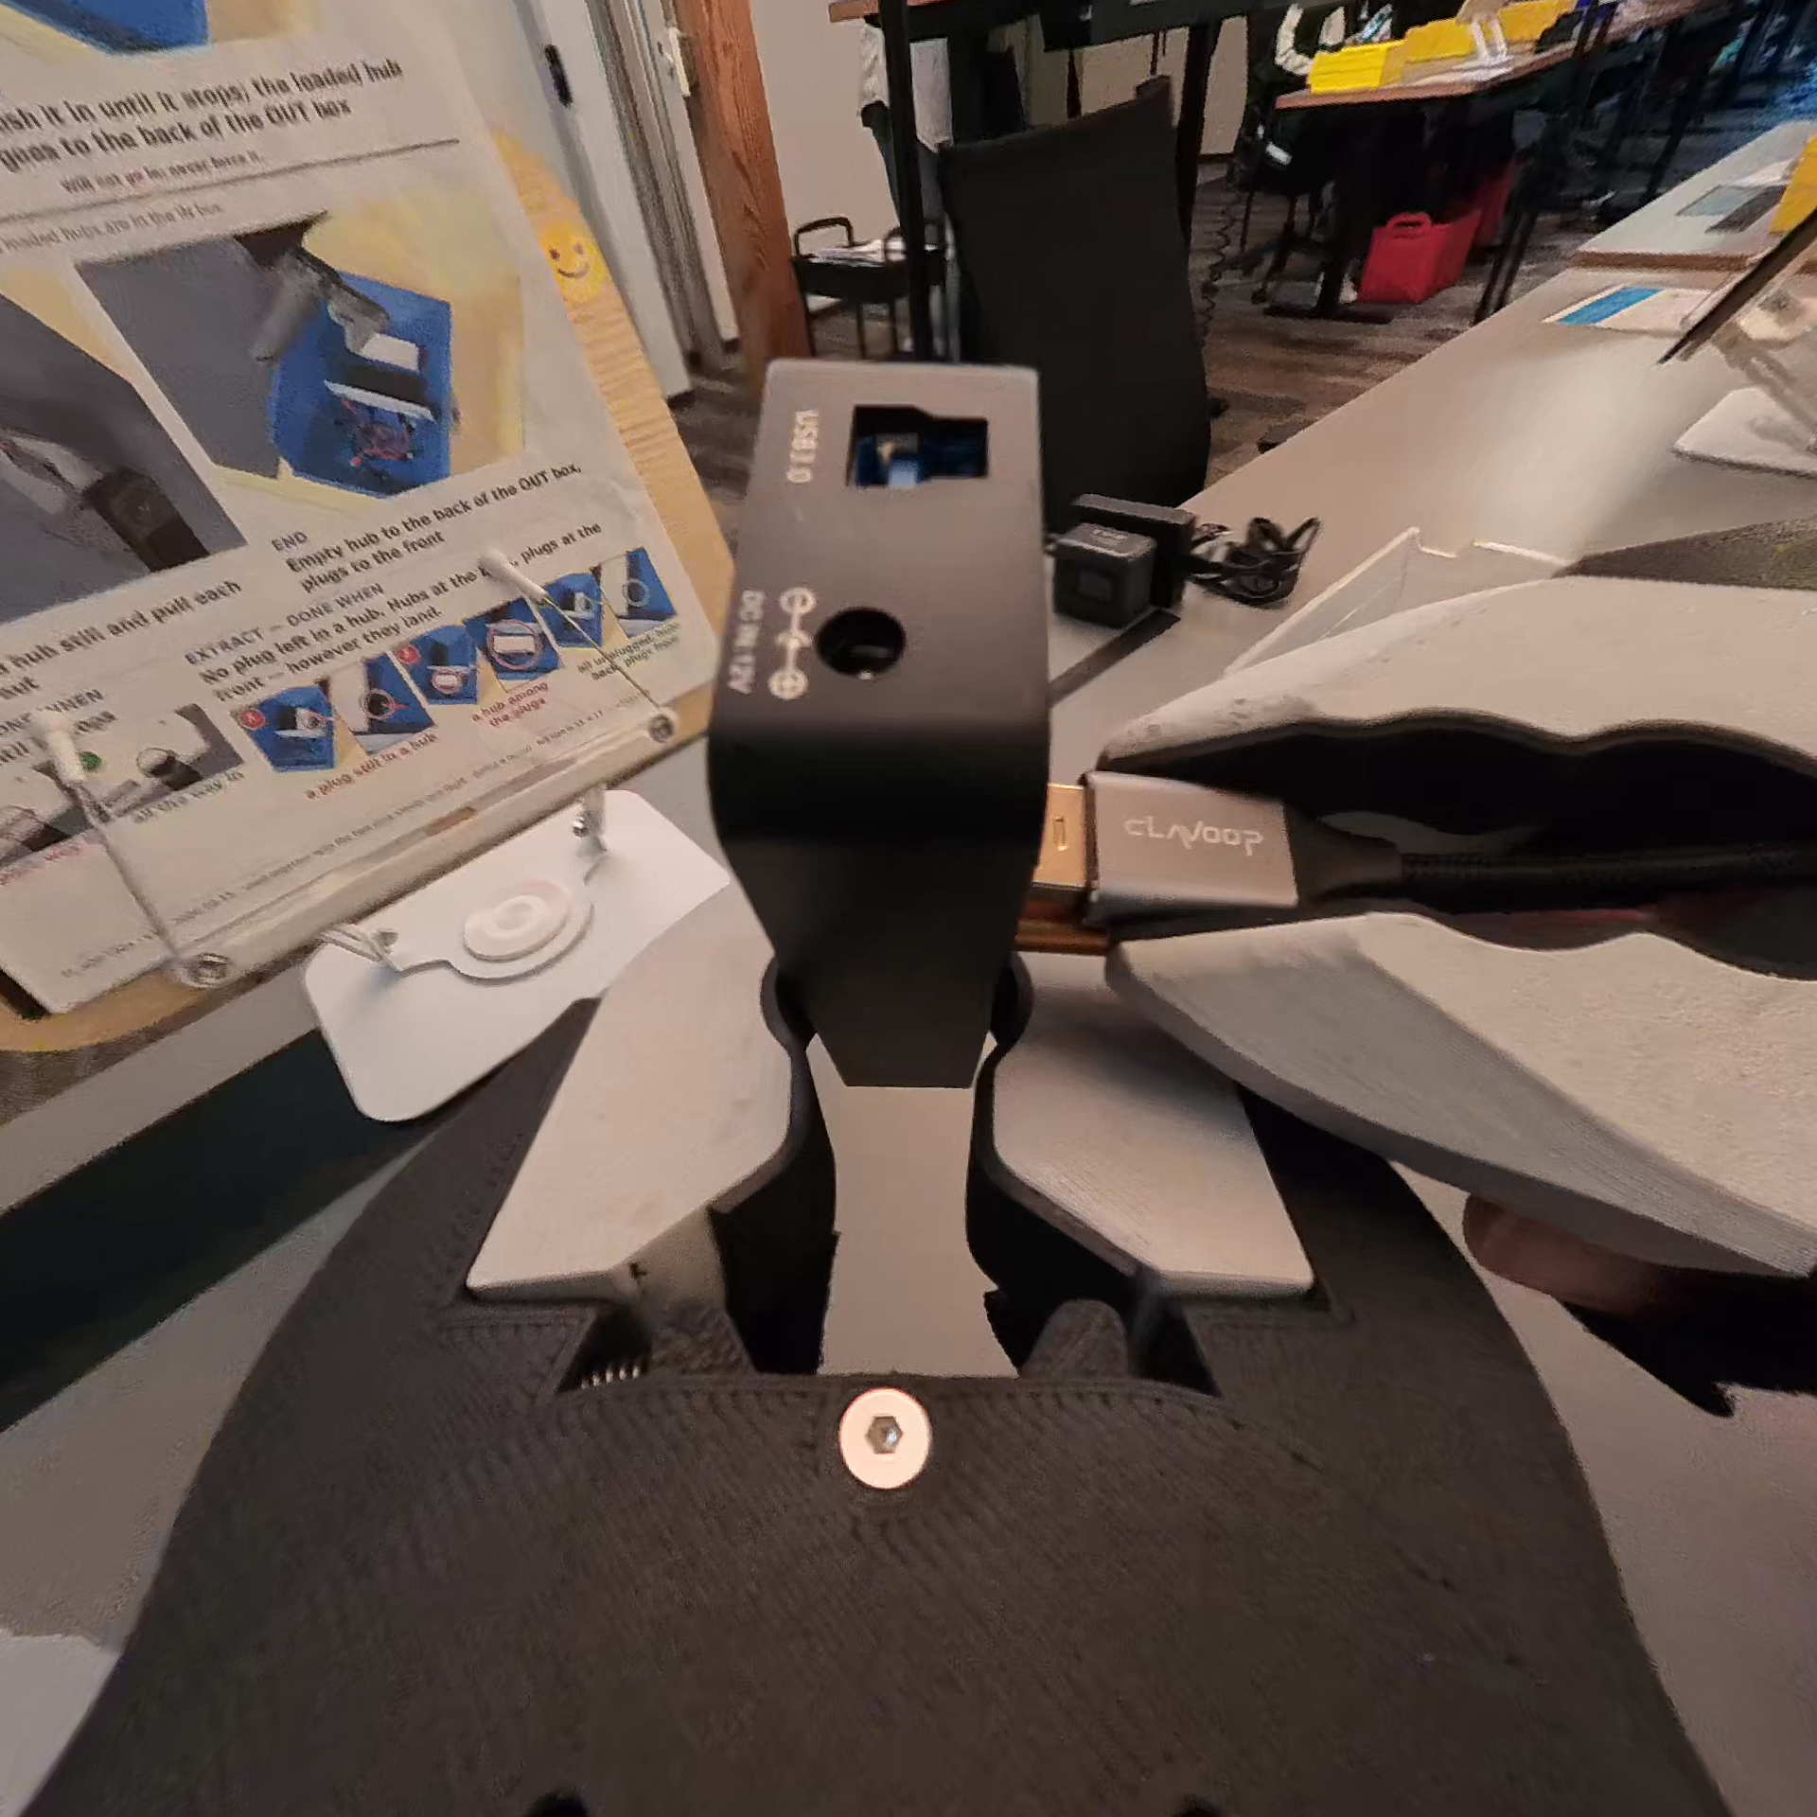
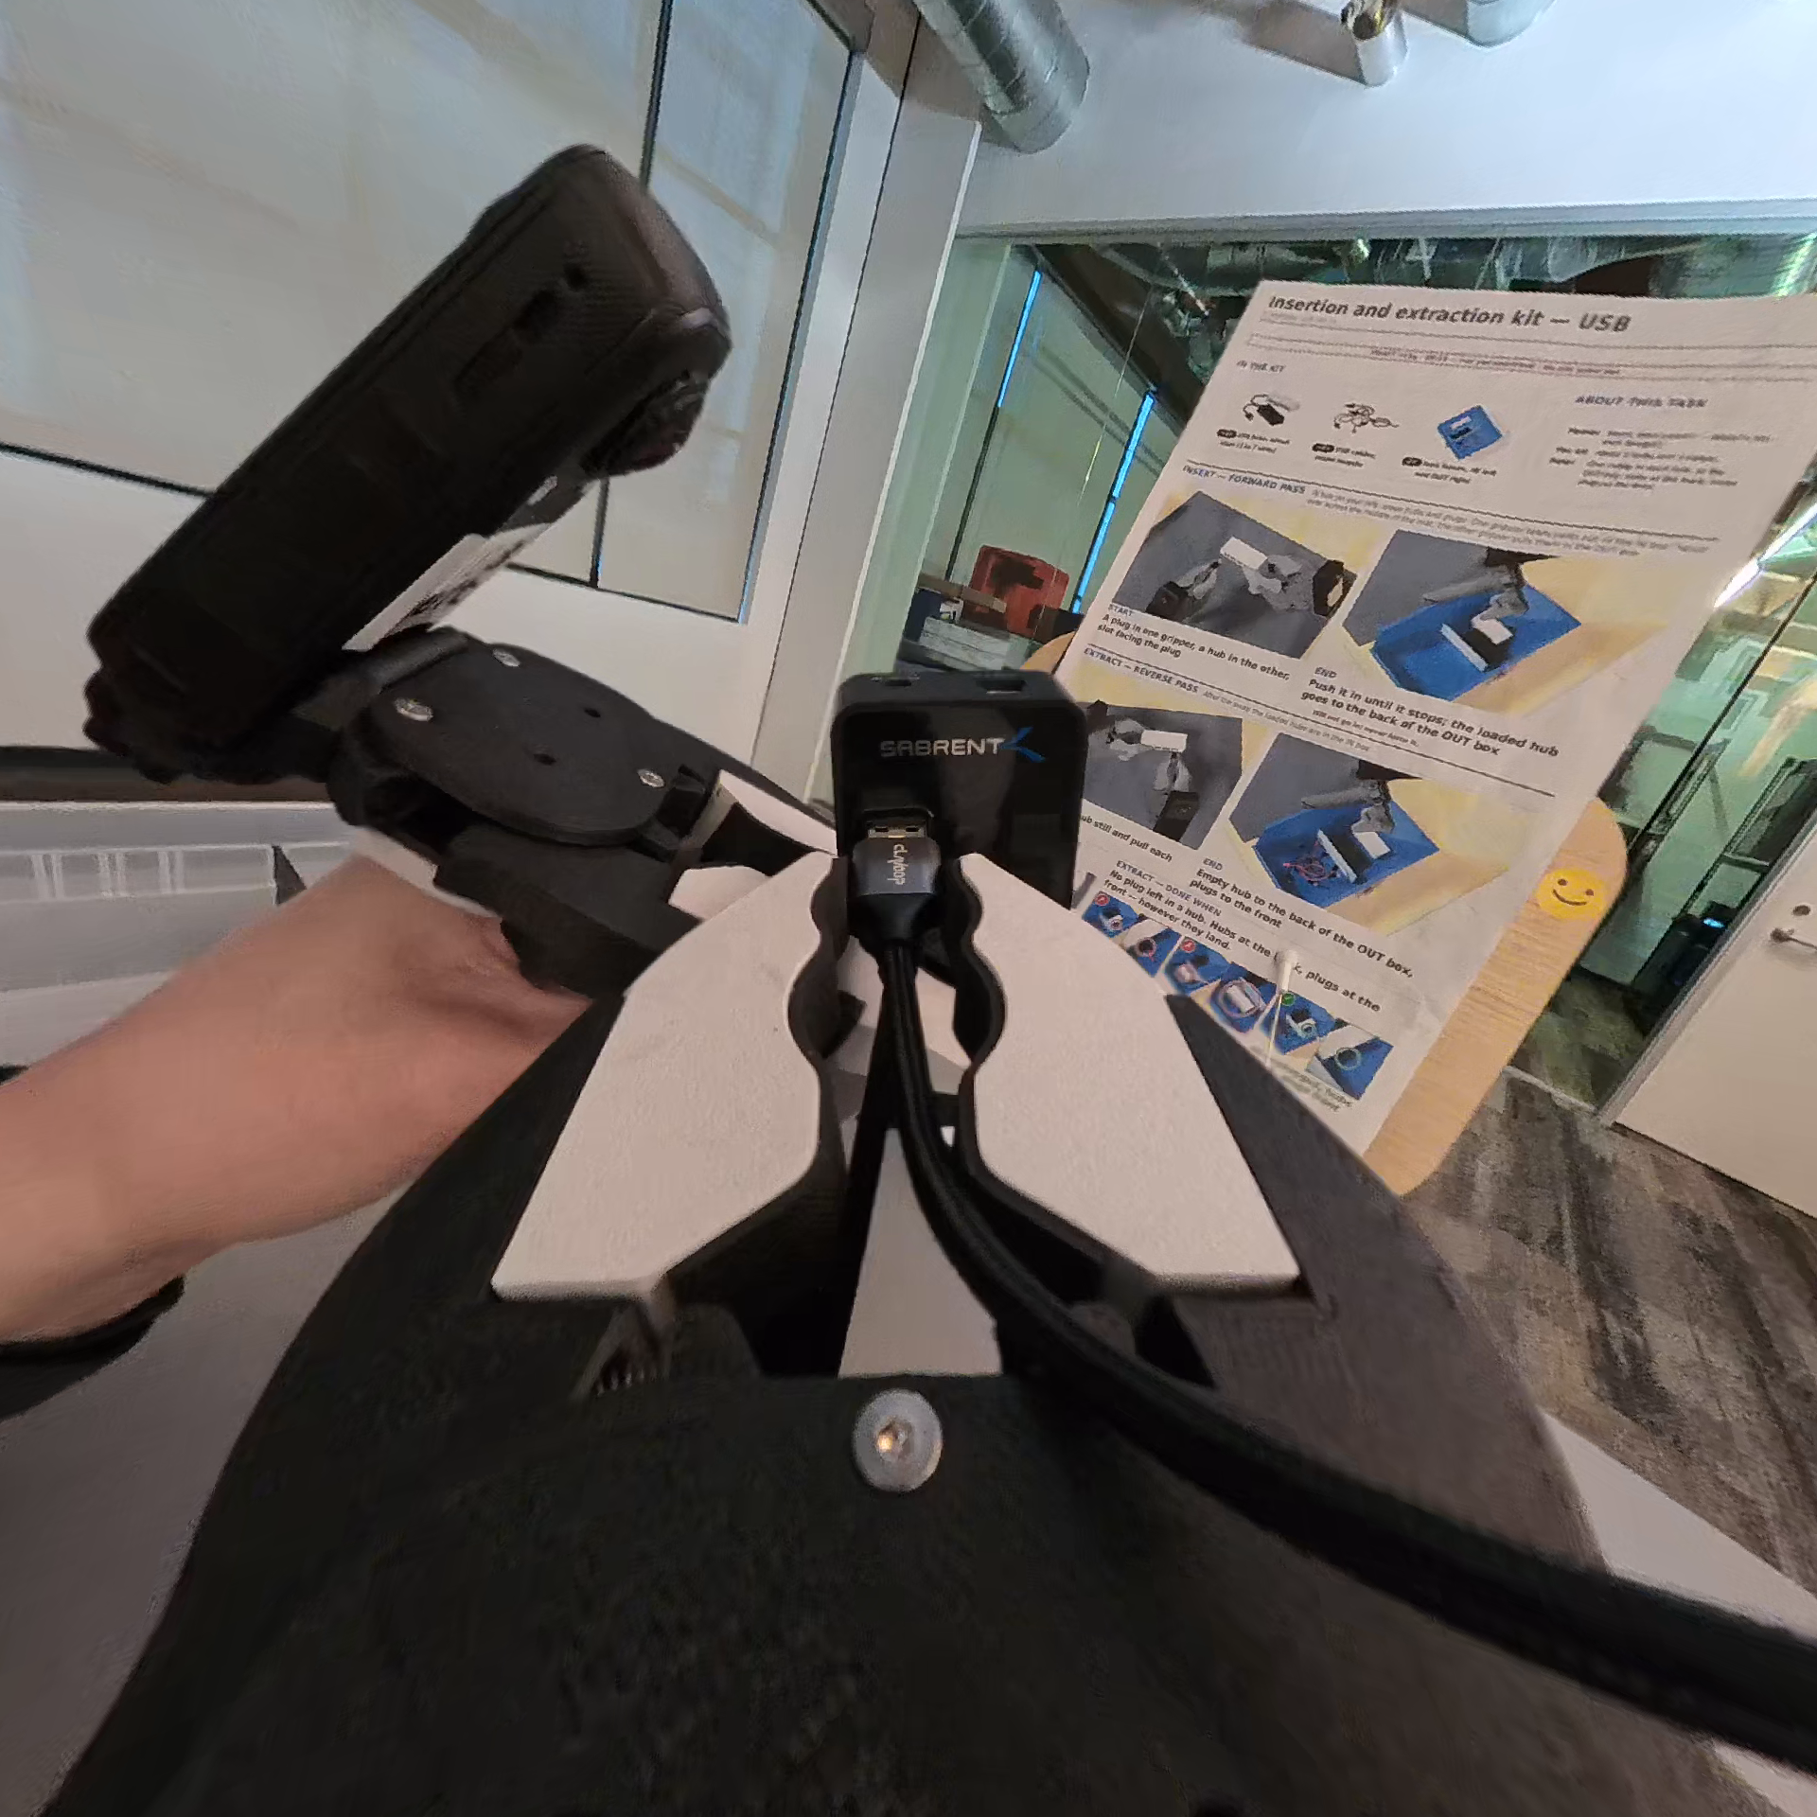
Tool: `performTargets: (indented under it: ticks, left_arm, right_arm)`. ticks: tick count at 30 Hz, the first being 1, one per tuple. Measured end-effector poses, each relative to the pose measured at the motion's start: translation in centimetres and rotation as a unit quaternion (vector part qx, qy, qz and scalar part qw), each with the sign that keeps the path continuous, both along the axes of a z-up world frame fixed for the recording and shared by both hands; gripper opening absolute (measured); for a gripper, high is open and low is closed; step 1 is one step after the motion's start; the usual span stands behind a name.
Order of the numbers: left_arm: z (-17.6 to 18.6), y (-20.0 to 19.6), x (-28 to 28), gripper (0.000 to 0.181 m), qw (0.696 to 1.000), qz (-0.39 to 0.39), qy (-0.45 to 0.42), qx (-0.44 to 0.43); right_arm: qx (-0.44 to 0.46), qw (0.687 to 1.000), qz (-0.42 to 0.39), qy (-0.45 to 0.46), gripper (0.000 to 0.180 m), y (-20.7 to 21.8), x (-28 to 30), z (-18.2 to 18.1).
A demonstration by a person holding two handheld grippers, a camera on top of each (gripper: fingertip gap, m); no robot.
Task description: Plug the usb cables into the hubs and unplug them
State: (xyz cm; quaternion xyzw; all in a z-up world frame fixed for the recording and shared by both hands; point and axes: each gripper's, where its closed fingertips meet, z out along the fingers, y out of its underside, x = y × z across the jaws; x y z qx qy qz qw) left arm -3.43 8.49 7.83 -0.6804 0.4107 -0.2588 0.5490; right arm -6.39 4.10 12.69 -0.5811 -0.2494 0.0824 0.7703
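My left gripper [image 1: 890, 1013] is shut on a black USB hub [image 1: 885, 629], held upright above the table with its end ports facing me. My right gripper [image 2: 890, 885] is shut on a grey USB plug [image 2: 893, 870] with a braided black cable [image 2: 1082, 1308] trailing back over the gripper. In the left wrist view the right gripper [image 1: 1111, 850] comes in from the right, and the plug [image 1: 1190, 846] has its gold metal tip touching the hub's right side. In the right wrist view the hub [image 2: 959, 777] stands right in front of the plug, whose tip sits in a port.
An instruction sheet on a white stand [image 1: 324, 551] is at the left; it also shows in the right wrist view [image 2: 1396, 708]. A small black power adapter with a cord [image 1: 1121, 570] lies on the grey table [image 1: 1475, 413]. A person's hand [image 2: 246, 1072] holds the left gripper. A black chair [image 1: 1072, 285] stands beyond. About 7 cm separates my left fingertips from my right.
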Motion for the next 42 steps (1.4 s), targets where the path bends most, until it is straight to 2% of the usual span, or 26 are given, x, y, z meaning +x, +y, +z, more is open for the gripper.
performTargets:
  ticks: [2, 5, 9, 21, 27, 34, 37, 42]
  left_arm:
    - [-0.2, -0.1, 0.1, 0.028, 1.000, -0.012, -0.011, -0.027]
    - [-0.5, 0.2, 0.0, 0.028, 1.000, -0.006, -0.004, -0.027]
    - [-0.4, 0.0, 0.1, 0.028, 1.000, -0.009, -0.010, -0.028]
    - [0.5, -0.9, 0.8, 0.028, 0.997, -0.027, 0.017, 0.067]
    - [0.7, -0.7, 0.7, 0.028, 0.997, -0.018, 0.012, 0.080]
    - [0.7, 1.5, -1.8, 0.028, 0.999, 0.000, -0.040, -0.001]
    - [0.6, 3.1, -4.1, 0.028, 0.999, 0.027, -0.044, -0.012]
    - [0.6, 5.1, -7.9, 0.028, 0.994, 0.048, -0.075, -0.057]
  right_arm:
    - [0.007, 1.000, -0.008, -0.016, 0.018, 0.1, -0.1, 0.2]
    - [0.008, 0.998, -0.029, -0.050, 0.018, 0.1, -0.2, 0.1]
    - [0.002, 0.998, -0.035, -0.051, 0.018, 0.0, -0.2, 0.1]
    - [0.016, 0.999, -0.003, -0.031, 0.019, -0.6, 0.3, 0.6]
    - [0.016, 0.999, -0.005, -0.043, 0.018, -0.5, 0.3, 0.6]
    - [0.058, 0.997, -0.018, -0.044, 0.026, -0.9, 0.2, 1.4]
    - [0.056, 0.997, 0.007, -0.057, 0.032, -1.2, 0.0, 1.1]
    - [0.054, 0.990, 0.076, -0.107, 0.031, -2.3, -1.0, 0.4]
